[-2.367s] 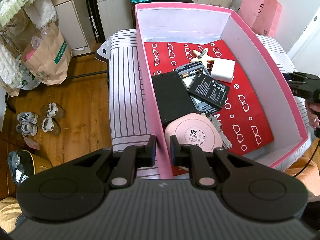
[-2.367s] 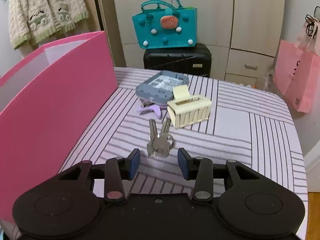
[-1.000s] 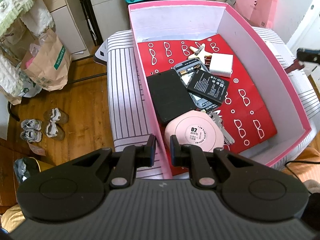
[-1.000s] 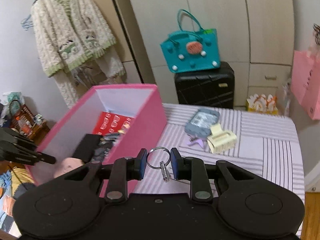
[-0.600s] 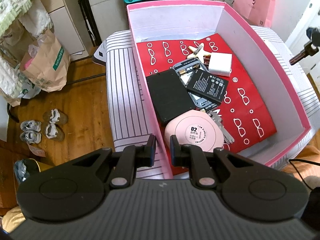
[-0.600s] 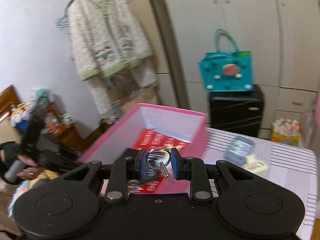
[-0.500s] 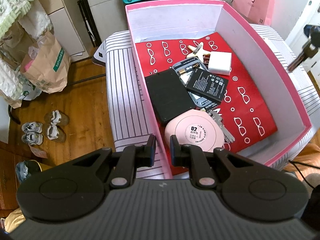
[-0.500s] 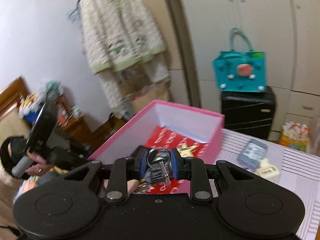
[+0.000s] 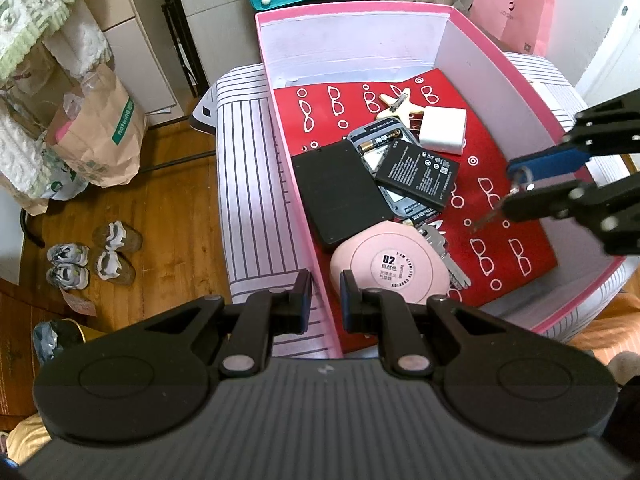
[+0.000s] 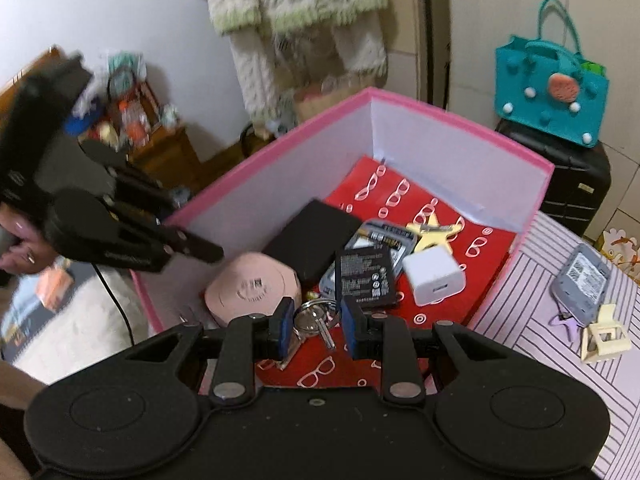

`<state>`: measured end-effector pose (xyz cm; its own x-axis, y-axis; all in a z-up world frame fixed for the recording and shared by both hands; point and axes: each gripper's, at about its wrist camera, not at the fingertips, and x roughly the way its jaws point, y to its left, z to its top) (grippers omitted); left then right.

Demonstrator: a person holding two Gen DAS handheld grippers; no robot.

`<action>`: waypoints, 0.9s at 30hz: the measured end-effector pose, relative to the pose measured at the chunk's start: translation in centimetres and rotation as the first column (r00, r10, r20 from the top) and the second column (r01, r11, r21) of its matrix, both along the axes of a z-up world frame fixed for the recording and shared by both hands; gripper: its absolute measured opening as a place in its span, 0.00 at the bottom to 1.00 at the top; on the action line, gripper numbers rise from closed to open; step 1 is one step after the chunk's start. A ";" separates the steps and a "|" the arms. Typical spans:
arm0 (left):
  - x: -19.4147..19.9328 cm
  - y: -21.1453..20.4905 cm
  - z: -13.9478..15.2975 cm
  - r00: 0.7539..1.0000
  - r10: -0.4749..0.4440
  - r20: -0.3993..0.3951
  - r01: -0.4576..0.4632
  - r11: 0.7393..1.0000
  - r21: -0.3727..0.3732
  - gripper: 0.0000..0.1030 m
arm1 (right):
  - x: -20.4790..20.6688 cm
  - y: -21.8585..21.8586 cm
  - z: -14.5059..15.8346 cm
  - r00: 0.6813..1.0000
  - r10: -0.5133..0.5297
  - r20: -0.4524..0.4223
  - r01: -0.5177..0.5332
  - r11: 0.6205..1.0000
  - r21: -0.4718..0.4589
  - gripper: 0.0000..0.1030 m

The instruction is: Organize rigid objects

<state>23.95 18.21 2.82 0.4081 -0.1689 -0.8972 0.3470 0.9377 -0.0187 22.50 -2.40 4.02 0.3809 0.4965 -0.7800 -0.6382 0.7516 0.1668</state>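
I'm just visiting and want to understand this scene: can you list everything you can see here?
pink box: one, on striped table
red paper: one, lining box
black pad: one, in box
battery: one, black, in box
white charger: one, in box
pink round case: one, in box
star clip: one, cream, in box
grey device: one, on table
held keys: silver, over box
left gripper: gripping box wall
right gripper: holding keys

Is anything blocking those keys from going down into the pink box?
Nothing visible does. The right gripper holds the key ring above the pink box, already inside its walls. Bare red lining lies under the dangling key; another key bunch rests nearby beside the pink round case.
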 end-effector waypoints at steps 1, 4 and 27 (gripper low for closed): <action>0.0 0.0 0.0 1.000 0.003 0.000 -0.003 1.000 -0.003 0.12 | 0.0 0.2 -0.3 1.000 0.011 -0.003 -0.011 1.000 -0.017 0.30; -0.1 -0.1 0.0 1.000 0.009 0.003 -0.009 1.000 -0.010 0.12 | -0.5 0.4 -0.5 0.997 0.035 0.072 -0.030 0.997 -0.074 0.36; -0.3 -1.0 0.0 1.000 0.018 0.019 -0.019 0.998 0.055 0.12 | -5.3 -14.3 3.4 0.926 -0.319 0.203 0.317 0.947 0.046 0.59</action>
<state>23.64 17.22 2.85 0.4269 -0.1111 -0.8975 0.3289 0.9435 0.0397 17.16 -16.71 7.42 0.6714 0.3318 -0.6627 -0.3871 0.9195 0.0682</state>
